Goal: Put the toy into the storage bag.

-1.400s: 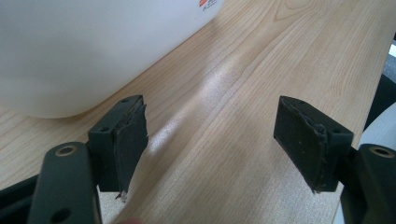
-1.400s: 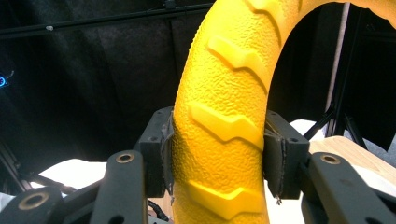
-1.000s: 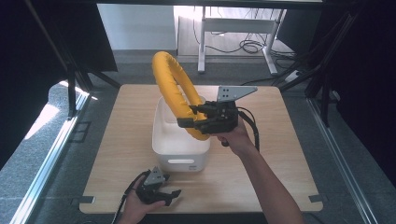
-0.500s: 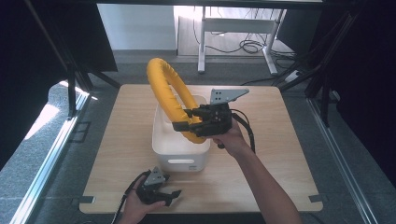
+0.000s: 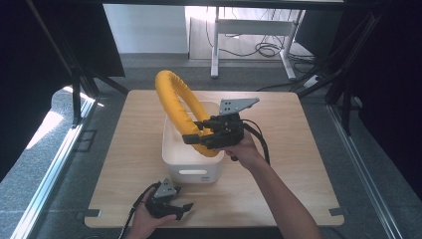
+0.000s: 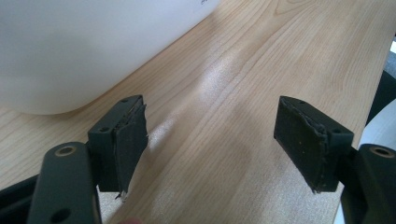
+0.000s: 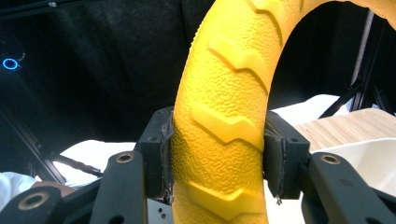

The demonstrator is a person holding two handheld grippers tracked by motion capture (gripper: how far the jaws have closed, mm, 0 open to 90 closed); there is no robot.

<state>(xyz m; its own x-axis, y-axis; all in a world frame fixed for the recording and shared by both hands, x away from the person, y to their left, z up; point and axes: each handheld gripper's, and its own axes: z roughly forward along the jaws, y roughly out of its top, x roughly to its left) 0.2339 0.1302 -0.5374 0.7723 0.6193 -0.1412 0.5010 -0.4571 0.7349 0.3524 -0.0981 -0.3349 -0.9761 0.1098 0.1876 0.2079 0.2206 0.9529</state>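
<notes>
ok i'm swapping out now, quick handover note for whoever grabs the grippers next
Right gripper: shut on the yellow ring, held upright over the white bin; its fingers clamp the ring's ridged band from both sides.
Left gripper: open, holding nothing, low over the table near its front edge, just in front of the bin.
Done: ring gripped and off the table.
Left: whether it goes into the bin or comes out cannot be told; either way it has yet to be set down and released.

right gripper [image 7: 218, 161] | jaws clamped on yellow ring [image 7: 229, 112] | ring arches above fingers [image 7: 156, 149] | white bin [image 7: 359, 154] beyond right finger
</notes>
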